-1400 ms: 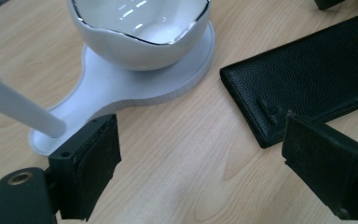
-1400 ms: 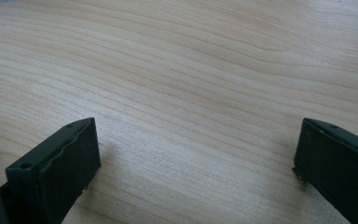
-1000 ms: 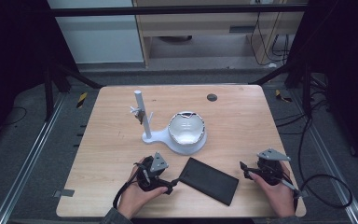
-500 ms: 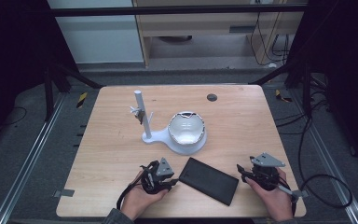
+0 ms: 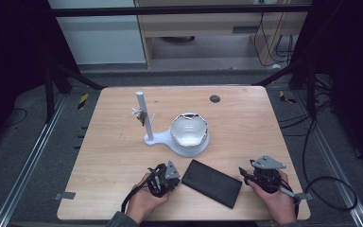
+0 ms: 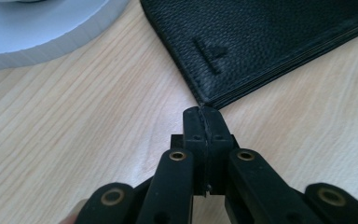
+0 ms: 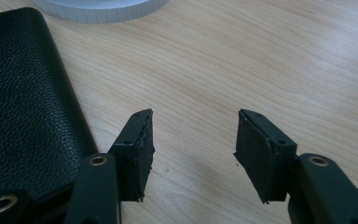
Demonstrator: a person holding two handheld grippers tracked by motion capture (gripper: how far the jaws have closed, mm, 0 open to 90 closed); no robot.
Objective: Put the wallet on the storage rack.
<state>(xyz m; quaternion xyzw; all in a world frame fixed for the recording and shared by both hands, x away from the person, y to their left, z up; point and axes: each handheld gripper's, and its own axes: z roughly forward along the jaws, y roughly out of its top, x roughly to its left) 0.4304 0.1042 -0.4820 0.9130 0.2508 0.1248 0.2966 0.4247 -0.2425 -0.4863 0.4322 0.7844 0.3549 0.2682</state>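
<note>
Grippers flanking a black leather case (image 5: 211,182) at the table's (image 5: 246,118) 6 o'clock edge: left gripper (image 6: 203,122) clenched empty at its corner, right gripper (image 7: 193,140) released at its 3 o'clock end, probably poised to grasp it

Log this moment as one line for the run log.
left gripper: shut, empty, at black case corner | right gripper: open, empty, beside case | white stand: untouched
</note>
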